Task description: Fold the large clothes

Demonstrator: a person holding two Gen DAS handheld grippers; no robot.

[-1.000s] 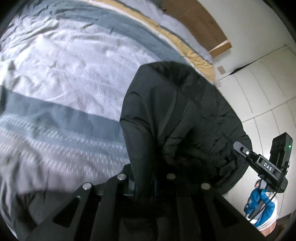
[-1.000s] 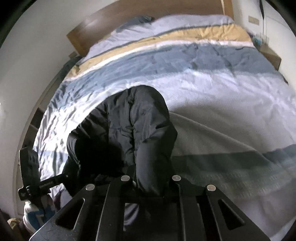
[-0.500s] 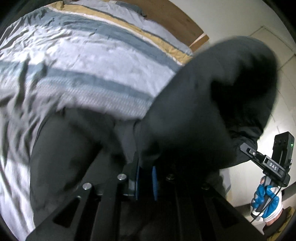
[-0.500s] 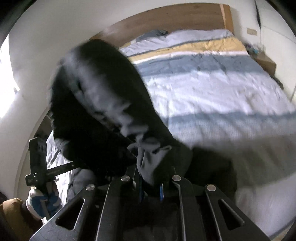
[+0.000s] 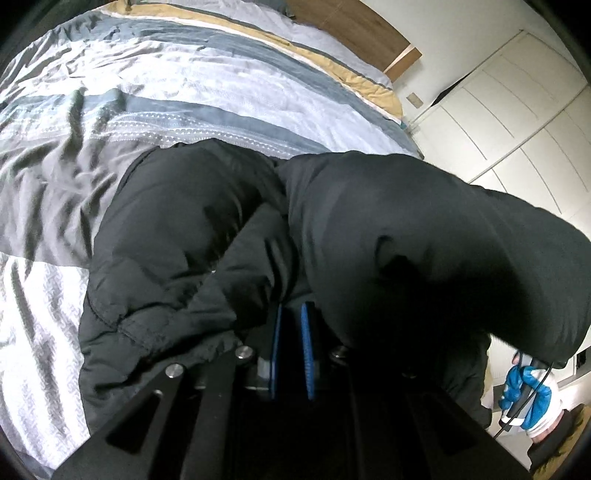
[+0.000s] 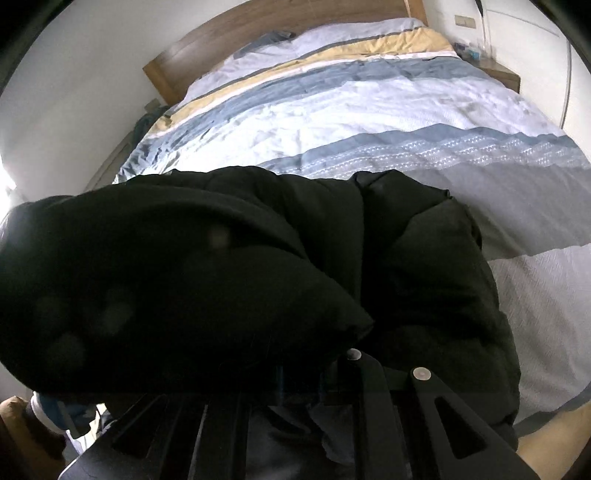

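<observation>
A black puffer jacket (image 5: 177,236) lies bunched on the near end of the striped bed (image 5: 184,85). It also fills the right wrist view (image 6: 424,266). My left gripper (image 5: 291,314) sits at the jacket's near edge, its blue pads (image 5: 306,350) a narrow gap apart with dark cloth at their tips. A fold of the jacket (image 5: 424,240) drapes over the right side. In the right wrist view the jacket's fabric (image 6: 166,288) covers my right gripper's fingers, so its jaws are hidden.
A wooden headboard (image 6: 258,33) is at the bed's far end. White wardrobe doors (image 5: 517,110) stand to the right of the bed. A bedside table (image 6: 498,72) sits at the far right. The blue-gloved hand (image 5: 528,395) is at the lower right.
The jacket was held up in the air before. It has now dropped onto the bed near its foot, and both grippers have come down low with it.
</observation>
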